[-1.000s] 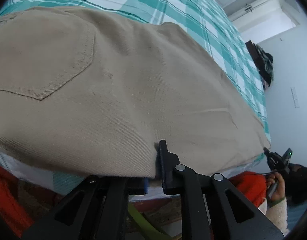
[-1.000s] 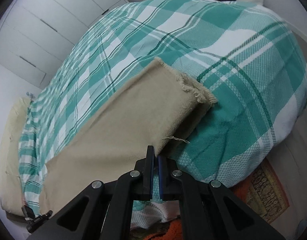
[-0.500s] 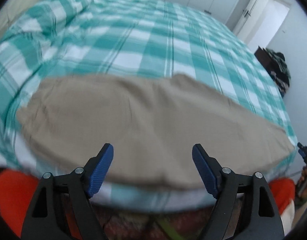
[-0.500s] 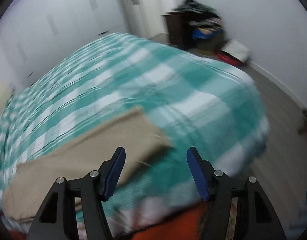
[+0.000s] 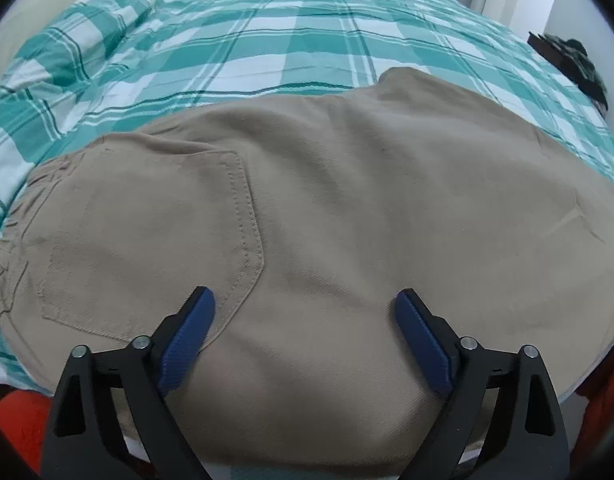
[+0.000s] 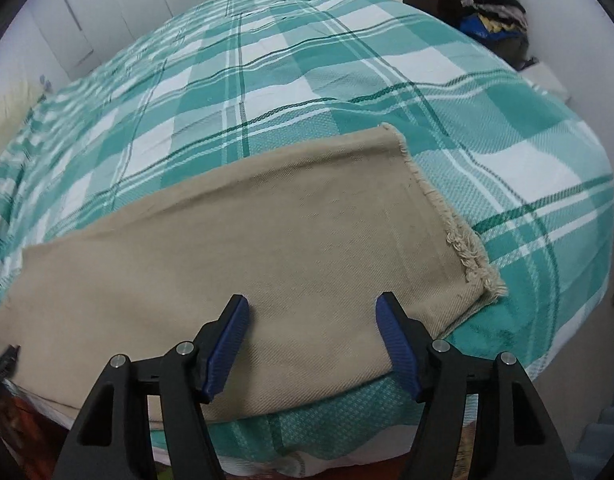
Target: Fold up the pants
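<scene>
Beige pants (image 5: pixel 347 208) lie flat along the near edge of a bed, folded lengthwise with one leg on the other. The back pocket (image 5: pixel 155 240) and waistband are at the left in the left wrist view. The frayed leg hems (image 6: pixel 467 256) are at the right in the right wrist view, where the legs (image 6: pixel 247 256) stretch leftward. My left gripper (image 5: pixel 303 332) is open and empty, just above the seat of the pants. My right gripper (image 6: pixel 313 336) is open and empty, just above the lower legs near the hems.
The bed has a teal and white plaid cover (image 5: pixel 287 40) (image 6: pixel 307 60) that extends far behind the pants. A dark dresser with piled clothes (image 6: pixel 479 4) stands at the far right by the wall. White wardrobe doors (image 6: pixel 107 8) are behind the bed. An orange rug (image 5: pixel 15 420) lies below.
Both grippers were shut on the near edge of the pants a second ago. They have let go, opened wide, and pulled back and up above the fabric. The pants now lie flat.
</scene>
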Demonstrator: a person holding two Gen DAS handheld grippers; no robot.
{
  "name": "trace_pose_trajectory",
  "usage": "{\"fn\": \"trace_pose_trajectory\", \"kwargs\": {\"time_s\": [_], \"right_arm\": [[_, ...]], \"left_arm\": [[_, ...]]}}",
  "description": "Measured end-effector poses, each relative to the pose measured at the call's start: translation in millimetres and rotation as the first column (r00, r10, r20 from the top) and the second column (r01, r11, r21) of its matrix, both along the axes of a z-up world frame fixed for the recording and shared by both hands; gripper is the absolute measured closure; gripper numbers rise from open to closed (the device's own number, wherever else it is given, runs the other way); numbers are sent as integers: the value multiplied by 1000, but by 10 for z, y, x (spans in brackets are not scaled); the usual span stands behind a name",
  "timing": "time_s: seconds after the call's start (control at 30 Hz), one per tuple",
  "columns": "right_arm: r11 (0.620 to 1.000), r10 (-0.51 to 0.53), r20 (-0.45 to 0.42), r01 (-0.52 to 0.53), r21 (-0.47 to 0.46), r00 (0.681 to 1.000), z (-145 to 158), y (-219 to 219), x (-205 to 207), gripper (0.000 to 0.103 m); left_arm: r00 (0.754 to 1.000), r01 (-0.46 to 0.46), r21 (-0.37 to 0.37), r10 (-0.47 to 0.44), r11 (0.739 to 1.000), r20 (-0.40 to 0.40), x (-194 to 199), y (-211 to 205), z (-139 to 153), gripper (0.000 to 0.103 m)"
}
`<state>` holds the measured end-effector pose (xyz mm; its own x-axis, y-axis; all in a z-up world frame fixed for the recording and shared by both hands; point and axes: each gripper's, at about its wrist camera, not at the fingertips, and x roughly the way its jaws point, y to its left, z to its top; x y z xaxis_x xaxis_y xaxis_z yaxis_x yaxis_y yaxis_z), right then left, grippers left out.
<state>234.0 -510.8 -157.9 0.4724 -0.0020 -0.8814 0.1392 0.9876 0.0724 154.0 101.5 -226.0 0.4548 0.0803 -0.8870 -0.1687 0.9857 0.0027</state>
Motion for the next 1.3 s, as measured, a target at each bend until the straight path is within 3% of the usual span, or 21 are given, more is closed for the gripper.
{"fn": "trace_pose_trajectory", "kwargs": {"time_s": [0.23,1.3], "right_arm": [[990,-75,45,69,125,996,10,-125,-35,36],[988,-102,49,95,118,994,1,-105,-46,35]], "left_arm": [[999,13,23,-14,1000,35,-57,-59,-10,10],[999,20,55,-22,998,42,-71,-90,-13,8]]}}
